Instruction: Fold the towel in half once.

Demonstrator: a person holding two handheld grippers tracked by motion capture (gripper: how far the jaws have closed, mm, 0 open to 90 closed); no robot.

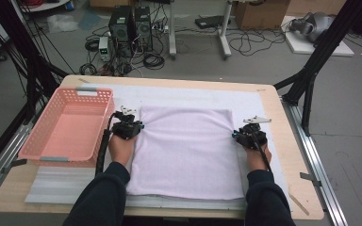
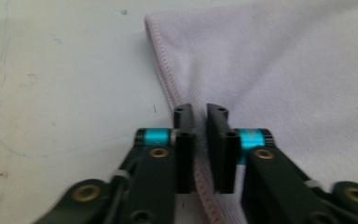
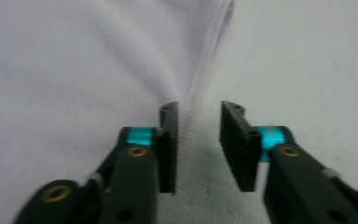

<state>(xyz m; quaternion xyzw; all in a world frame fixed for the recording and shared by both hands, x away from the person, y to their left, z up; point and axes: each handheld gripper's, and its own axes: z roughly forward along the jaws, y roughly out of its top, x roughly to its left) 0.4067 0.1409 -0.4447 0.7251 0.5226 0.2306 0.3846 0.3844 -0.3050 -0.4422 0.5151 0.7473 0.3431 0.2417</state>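
A pale lilac towel (image 1: 184,150) lies folded flat on a white mat (image 1: 254,101) in the middle of the table. My left gripper (image 1: 139,126) is at the towel's left edge, near the far corner. In the left gripper view the stitched hem of the towel (image 2: 168,79) runs up between the jaws, and the left gripper (image 2: 201,114) is shut on it with the cloth puckering toward the pads. My right gripper (image 1: 234,135) is at the towel's right edge. There the right gripper (image 3: 199,109) stands open, straddling the hem of the towel (image 3: 74,70), which lies beside one jaw.
A pink plastic basket (image 1: 40,127) stands at the table's left, close to my left hand. The wooden table edge (image 1: 290,155) runs just right of my right hand. Black frame legs, cables and computer cases sit on the floor beyond the table.
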